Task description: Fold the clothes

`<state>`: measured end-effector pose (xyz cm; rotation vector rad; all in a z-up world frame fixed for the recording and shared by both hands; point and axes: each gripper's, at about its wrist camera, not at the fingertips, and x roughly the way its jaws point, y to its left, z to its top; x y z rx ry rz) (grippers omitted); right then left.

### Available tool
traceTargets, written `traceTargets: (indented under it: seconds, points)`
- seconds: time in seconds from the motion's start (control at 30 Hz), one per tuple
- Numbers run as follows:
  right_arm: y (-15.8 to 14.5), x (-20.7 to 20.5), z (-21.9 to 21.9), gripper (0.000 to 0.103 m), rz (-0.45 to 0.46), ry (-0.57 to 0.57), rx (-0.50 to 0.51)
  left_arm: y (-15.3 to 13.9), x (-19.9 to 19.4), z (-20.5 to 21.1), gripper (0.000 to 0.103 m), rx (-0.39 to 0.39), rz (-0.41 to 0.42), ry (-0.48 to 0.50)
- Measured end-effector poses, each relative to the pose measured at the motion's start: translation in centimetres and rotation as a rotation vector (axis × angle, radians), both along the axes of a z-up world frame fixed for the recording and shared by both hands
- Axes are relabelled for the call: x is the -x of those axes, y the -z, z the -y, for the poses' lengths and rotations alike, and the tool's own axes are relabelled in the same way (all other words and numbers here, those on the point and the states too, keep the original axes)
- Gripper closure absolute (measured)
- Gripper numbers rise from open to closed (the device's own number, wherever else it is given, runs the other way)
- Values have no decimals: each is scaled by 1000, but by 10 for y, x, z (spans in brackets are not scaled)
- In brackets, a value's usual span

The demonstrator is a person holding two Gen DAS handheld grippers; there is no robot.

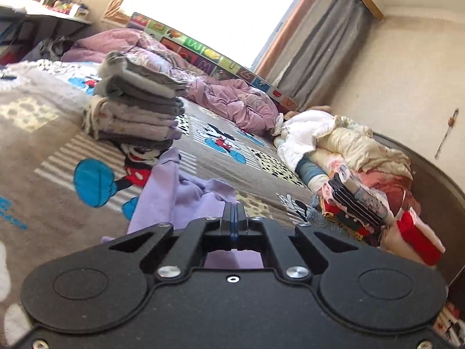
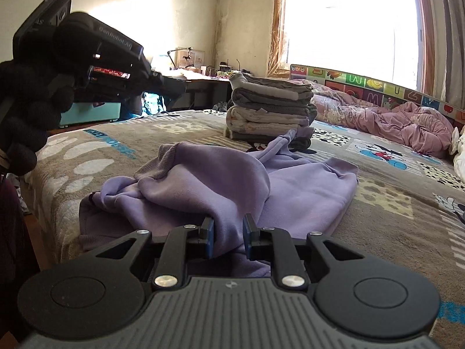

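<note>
Looking past left claw, pads pressed together with nothing between: lilac sweatshirt rumpled on bed, just before folded stack. Seen from right wrist: right claw pinching bunched lilac hem, ribbed cuffs showing.

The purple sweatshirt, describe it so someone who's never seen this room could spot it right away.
On the bed with the cartoon-mouse blanket, look in front of the tall stack of folded grey clothes. The purple sweatshirt lies crumpled there, the only lilac, unfolded garment beside that neat stack.
</note>
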<state>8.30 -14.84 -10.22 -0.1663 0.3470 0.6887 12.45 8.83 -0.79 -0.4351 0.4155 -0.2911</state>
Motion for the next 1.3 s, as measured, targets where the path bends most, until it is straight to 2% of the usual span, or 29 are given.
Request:
traceTargets:
  seconds: [0.07, 0.1, 0.13, 0.17, 0.2, 0.3, 0.37, 0.43, 0.47, 0.53, 0.57, 0.73, 0.87, 0.93, 0.97, 1.03, 1.07, 1.1, 1.13, 1.17, 1.2, 1.27, 1.3]
  points:
    - [0, 2, 2, 82, 7, -3, -1, -9, -10, 10, 99, -75, -22, -2]
    - [1, 2, 3, 82, 7, -4, -2, -9, -16, 9, 62, -111, -35, -9]
    - [1, 1, 5, 81, -2, -1, -10, 3, -18, -1, 40, -142, -61, -52]
    - [2, 1, 6, 80, -12, 1, -18, 14, -21, -11, 30, -173, -86, -95]
    - [3, 0, 7, 78, -22, 3, -26, 26, -23, -21, 31, -197, -113, -134]
    - [3, -1, 10, 75, -45, 1, -49, 67, -14, -56, 31, -122, -209, -158]
    - [3, -3, 9, 75, -57, 1, -66, 87, -6, -65, 33, -119, -263, -192]
    - [4, -5, 10, 75, -67, -4, -81, 99, -3, -67, 57, -69, -275, -175]
    - [4, -6, 10, 75, -74, -7, -87, 100, -3, -65, 84, -62, -279, -181]
    - [6, -7, 10, 75, -85, -12, -94, 95, -2, -59, 100, -69, -267, -209]
    - [6, -8, 10, 75, -91, -15, -97, 87, 0, -55, 103, -70, -240, -205]
    - [7, -7, 9, 72, -97, -25, -101, 35, 1, -24, 103, -157, -132, -154]
    - [6, -6, 11, 72, -88, -17, -104, -3, -1, 0, 103, -126, -41, -93]
    - [6, -5, 12, 70, -84, -10, -106, -23, -5, 22, 103, -142, -5, -53]
    - [6, -4, 13, 68, -82, -6, -107, -35, -9, 38, 103, -137, 6, -16]
    - [3, -4, 17, 51, -76, 15, -132, -54, -14, 78, 103, -165, 23, 83]
    - [2, -4, 20, 47, -74, 26, -150, -64, -14, 98, 103, -177, 40, 148]
    - [0, -5, 23, 41, -79, 32, -172, -74, -14, 116, 92, -188, 61, 209]
    - [0, -6, 27, 39, -87, 38, -195, -83, -11, 123, 77, -180, 108, 245]
    - [-1, -7, 31, 38, -95, 44, -218, -91, -8, 129, 45, -171, 149, 275]
    - [-1, -8, 35, 37, -105, 53, -240, -93, -10, 123, 40, -164, 159, 259]
    - [2, -15, 46, 37, -161, 81, -309, -96, -14, 110, 40, -155, 176, 225]
    - [4, -19, 52, 37, -194, 97, -350, -91, -19, 100, 40, -206, 159, 175]
